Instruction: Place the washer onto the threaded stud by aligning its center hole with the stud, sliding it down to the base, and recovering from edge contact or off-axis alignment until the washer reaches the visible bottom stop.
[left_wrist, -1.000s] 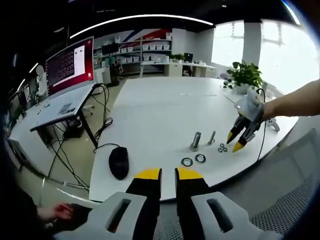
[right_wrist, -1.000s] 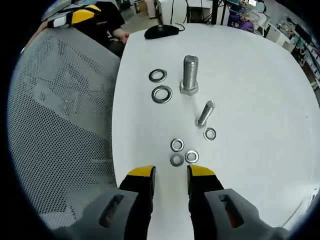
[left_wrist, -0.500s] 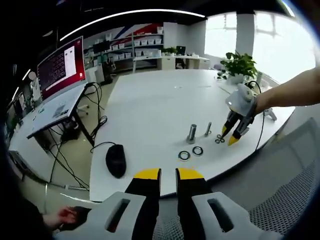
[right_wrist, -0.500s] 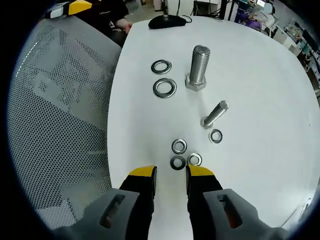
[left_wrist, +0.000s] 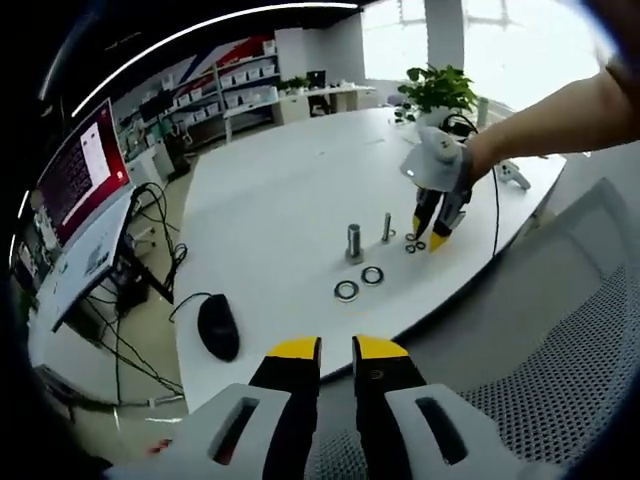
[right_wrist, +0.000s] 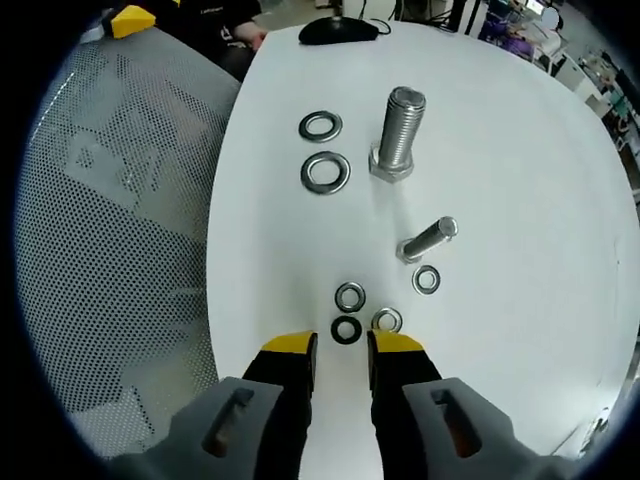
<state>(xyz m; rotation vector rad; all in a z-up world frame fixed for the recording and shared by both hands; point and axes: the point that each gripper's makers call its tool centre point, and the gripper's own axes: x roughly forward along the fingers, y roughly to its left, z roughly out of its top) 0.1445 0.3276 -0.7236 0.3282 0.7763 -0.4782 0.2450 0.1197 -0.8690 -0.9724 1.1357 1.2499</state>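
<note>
A large threaded bolt (right_wrist: 397, 135) stands head-down on the white table (right_wrist: 520, 170), with two large washers (right_wrist: 326, 172) (right_wrist: 320, 126) lying to its left. A smaller bolt (right_wrist: 428, 239) stands closer to me, with several small washers around its near side, one of them dark (right_wrist: 346, 329). My right gripper (right_wrist: 340, 345) hangs just short of the dark washer, jaws a narrow gap apart and holding nothing. The left gripper view shows it (left_wrist: 432, 238) over the small washers beside the large bolt (left_wrist: 354, 243). My left gripper (left_wrist: 337, 349) is off the table edge, jaws slightly apart and holding nothing.
A black mouse (left_wrist: 217, 327) lies near the table's edge. A mesh chair (right_wrist: 110, 200) runs along the near side of the table. A red-lit monitor (left_wrist: 85, 165) stands on a side desk and a potted plant (left_wrist: 437, 92) at the far end. A person's forearm (left_wrist: 560, 115) holds the right gripper.
The right gripper has crept forward to the small washers and its jaws have narrowed a little. The left view has swung with the hand. No washer or bolt has moved.
</note>
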